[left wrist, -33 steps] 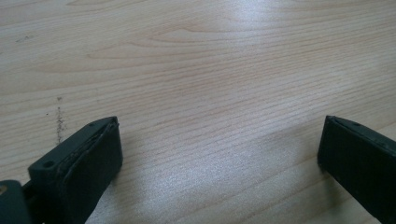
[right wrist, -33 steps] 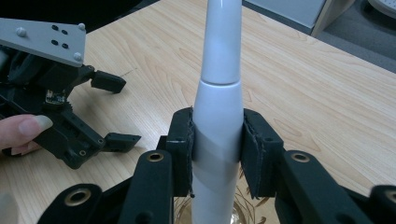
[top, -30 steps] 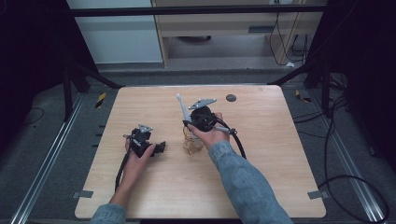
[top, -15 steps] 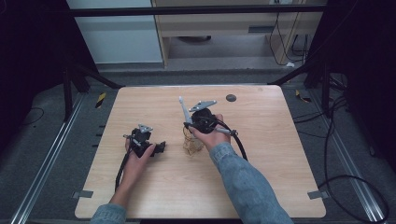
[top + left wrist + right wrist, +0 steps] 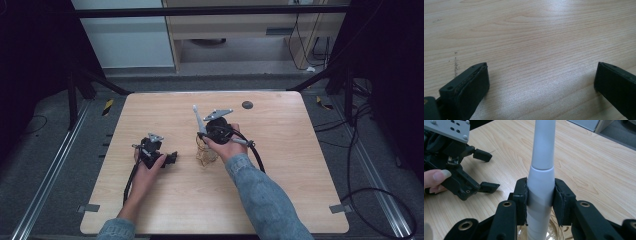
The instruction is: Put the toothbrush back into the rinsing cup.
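Left tongs (image 5: 172,158): resting low on the worktop (image 5: 300,165), at the left; jaws spread wide in the left gripper view (image 5: 541,82), bare wood grain between them, nothing held.
Left hand (image 5: 145,172): wrapped round the body of the tool, cable trailing back toward the near edge.
Glass vessel (image 5: 205,155): small, clear, standing on the worktop just right of the left tongs and under the right tongs; rim glimpsed at the bottom of the right gripper view (image 5: 554,232); contents too small to tell.
White rod (image 5: 541,180): pale, tapered, pestle-like stick, near upright, upper end leaning slightly away; lower end running down into the vessel.
Right tongs (image 5: 541,195): clamped on the white rod, pads pressing both sides of its thick lower part.
Right hand (image 5: 225,145): above the vessel, near the middle of the worktop.
Dark round spot (image 5: 247,104): farther back on the worktop, well apart from everything.
Step in hand: probably stirring or setting the rod in the vessel.
Next move: likely a firm grip, rod kept centred off the glass wall; left tongs free to steady the vessel against tipping.
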A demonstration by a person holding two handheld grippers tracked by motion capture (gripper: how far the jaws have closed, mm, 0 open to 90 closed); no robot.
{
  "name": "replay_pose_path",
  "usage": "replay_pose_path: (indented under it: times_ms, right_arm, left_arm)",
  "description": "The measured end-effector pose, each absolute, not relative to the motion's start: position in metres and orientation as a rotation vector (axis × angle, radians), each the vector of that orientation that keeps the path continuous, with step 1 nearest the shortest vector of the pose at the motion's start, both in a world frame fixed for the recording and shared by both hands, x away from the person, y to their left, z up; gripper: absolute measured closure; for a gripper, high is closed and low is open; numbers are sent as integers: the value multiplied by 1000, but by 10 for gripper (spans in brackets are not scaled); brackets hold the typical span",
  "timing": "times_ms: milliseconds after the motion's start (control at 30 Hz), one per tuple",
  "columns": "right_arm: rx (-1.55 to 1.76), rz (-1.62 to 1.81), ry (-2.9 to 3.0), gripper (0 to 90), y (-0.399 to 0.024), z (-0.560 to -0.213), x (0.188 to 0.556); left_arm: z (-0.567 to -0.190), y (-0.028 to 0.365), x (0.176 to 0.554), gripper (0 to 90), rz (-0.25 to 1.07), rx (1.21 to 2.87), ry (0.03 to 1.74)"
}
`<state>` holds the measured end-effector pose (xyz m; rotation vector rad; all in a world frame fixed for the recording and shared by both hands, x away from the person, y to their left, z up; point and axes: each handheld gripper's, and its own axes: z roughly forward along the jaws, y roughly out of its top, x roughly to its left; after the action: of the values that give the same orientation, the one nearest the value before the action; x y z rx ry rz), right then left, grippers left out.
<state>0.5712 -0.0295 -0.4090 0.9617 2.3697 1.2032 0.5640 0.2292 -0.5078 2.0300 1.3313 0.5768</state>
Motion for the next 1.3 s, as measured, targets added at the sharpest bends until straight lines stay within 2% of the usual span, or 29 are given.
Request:
replay_pose_path:
  times_ms: [1300]
  right_arm:
    - [954, 1189, 2391, 663, -22, -410, 576]
  left_arm:
    - [-508, 229, 564, 0, 577, 2030, 1331]
